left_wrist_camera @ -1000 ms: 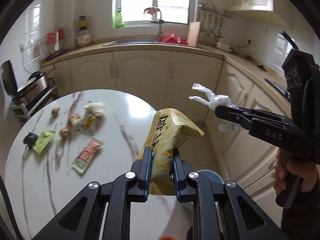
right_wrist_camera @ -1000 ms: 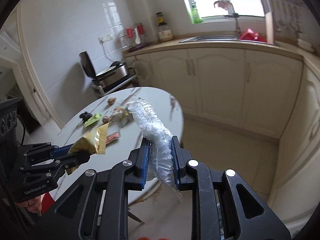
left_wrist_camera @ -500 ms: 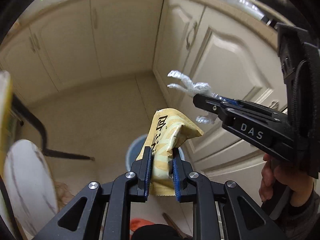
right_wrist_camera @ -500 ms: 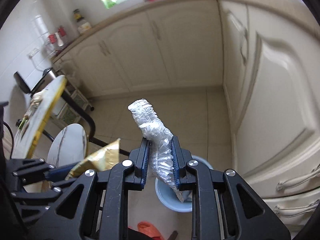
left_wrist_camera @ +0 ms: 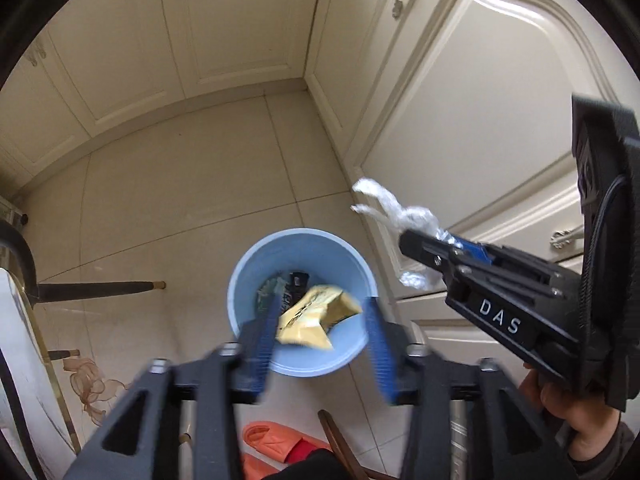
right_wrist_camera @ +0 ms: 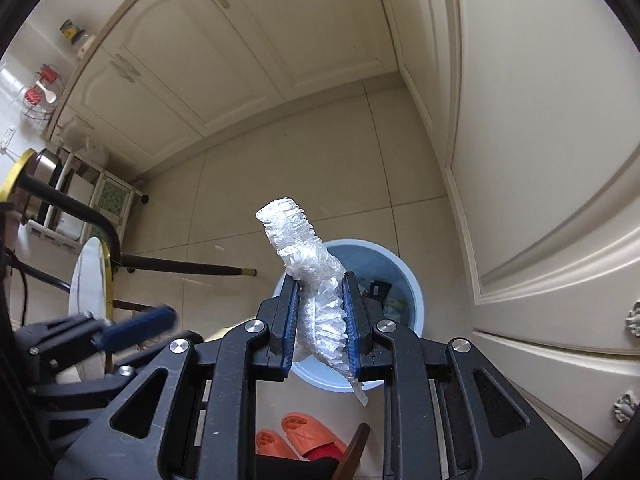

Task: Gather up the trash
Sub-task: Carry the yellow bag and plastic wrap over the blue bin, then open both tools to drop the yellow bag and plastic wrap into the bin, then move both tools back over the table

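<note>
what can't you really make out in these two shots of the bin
- Left wrist view: the dark items deep in the blue bin, partly covered by the yellow wrapper and the blurred left gripper, whose jaws have just been opening.
- Right wrist view: most of the bin's inside, hidden by the clear plastic and the right gripper.
- Both views: the orange slippers, partly cut off.

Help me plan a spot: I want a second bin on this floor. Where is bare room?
Bare tiles lie between the blue bin and the corner cabinets. Crowded: table legs left of the bin, orange slippers on its near side, a cabinet door on its right.
</note>
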The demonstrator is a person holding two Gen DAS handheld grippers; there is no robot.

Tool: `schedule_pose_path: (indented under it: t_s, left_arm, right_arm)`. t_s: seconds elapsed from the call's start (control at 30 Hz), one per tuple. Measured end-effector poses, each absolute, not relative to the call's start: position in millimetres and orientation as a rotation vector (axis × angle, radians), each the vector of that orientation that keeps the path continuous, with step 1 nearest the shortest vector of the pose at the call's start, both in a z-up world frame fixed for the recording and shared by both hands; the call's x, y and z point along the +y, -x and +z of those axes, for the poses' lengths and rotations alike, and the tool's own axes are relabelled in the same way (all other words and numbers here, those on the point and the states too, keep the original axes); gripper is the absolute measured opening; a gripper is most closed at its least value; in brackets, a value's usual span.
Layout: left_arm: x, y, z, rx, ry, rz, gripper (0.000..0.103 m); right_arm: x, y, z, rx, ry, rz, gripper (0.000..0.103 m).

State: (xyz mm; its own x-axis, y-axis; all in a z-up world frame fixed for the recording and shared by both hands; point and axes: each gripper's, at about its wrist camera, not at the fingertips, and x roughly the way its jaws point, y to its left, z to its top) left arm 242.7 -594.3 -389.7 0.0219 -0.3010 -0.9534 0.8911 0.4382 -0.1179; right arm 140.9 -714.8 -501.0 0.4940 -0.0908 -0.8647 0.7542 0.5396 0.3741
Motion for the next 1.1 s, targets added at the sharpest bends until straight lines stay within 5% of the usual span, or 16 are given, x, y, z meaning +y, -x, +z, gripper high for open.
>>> schedule_pose_path:
  t_s: [0.37, 0.47, 0.53, 0.6, 0.73, 1.1]
  left_arm:
    - [-570.3, -230.1, -341.5, 1.031, -0.654, -0.923, 0.065]
    - [-559.9, -221.9, -325.5, 0.997, -0.636, -0.908, 0.067]
    - [-549.0, -214.1, -312.6, 0.968, -0.621, -0.905, 0.067]
    - [-534.6, -200.1, -300.4, 0.936, -0.617, -0.893, 0.067]
    - [-506.9, -178.2, -263.5, 0.866, -0.572, -0.913, 0.068]
    - [-404.6, -157.1, -178.0, 0.652, -0.449, -0.846, 0.091]
  right_arm:
    - [-702.5, -155.2, -521.4, 0.954, -0.872, -0.553, 0.025]
    - [-697.1, -160.0, -515.5, 0.960, -0.879, -0.554, 0.039]
    - [-692.2, -159.1, -507.3, 0.955, -0.870, -0.557, 0.058]
    - [-686.4, -158.1, -497.1, 0.932, -0.859, -0.556, 0.062]
    - [-671.0, -154.2, -465.4, 0.885, -0.828, -0.535, 0.064]
    - [-585.1, -176.5, -325.7, 0.697, -0.593, -0.422, 0.084]
